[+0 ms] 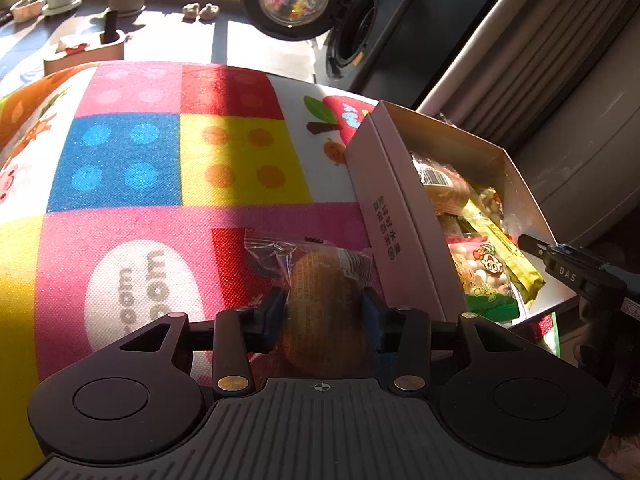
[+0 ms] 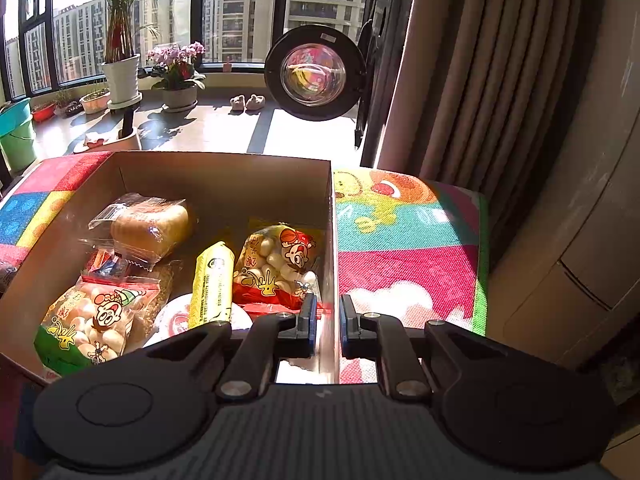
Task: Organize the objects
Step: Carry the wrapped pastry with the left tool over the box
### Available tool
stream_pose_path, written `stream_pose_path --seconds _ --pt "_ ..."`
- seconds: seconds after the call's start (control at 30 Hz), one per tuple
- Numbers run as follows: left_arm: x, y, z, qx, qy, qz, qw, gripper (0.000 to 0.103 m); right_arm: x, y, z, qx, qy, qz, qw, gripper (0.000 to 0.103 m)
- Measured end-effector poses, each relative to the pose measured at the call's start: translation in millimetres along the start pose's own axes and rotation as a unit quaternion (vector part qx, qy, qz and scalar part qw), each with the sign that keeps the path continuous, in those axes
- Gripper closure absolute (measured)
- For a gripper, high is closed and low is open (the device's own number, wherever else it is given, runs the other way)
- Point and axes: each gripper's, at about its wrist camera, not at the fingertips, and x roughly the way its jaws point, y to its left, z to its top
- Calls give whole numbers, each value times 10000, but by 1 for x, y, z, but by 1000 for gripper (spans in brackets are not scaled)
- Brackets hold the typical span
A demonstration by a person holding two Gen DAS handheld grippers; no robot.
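Two grippers working a cardboard box [image 2: 224,184] on a colourful mat [image 1: 132,160]. Left gripper [image 1: 323,312] is clamping a clear-wrapped round pastry [image 1: 320,300] between its pads, resting on the mat, box just to its right. Right gripper [image 2: 328,320] is pinching the box's right wall [image 2: 331,264], one finger inside, one outside. Ahead-left of it inside the box: red snack bag [image 2: 276,268], yellow stick pack [image 2: 212,284], green snack bag [image 2: 92,320], wrapped bread [image 2: 150,228] farther back. Washing machine door [image 2: 314,74] is standing open beyond.

Sunlit tiled floor [image 2: 224,128], big windows [image 2: 240,12], beige curtain [image 2: 472,92].
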Motion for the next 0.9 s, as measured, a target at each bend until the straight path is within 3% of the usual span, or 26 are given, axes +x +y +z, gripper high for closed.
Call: stream_pose_path --seconds 0.4,0.7,0.9 --pt "4 -12 -8 195 -73 -11 9998 54 0 0 -1 7 -2 10 10000 91" --pt "-7 -8 -17 -20 -167 -171 9997 61 1 0 -1 24 9 39 10000 91" --pt "-22 -10 -22 74 -253 -86 9996 62 0 -2 -2 95 -31 53 9999 92"
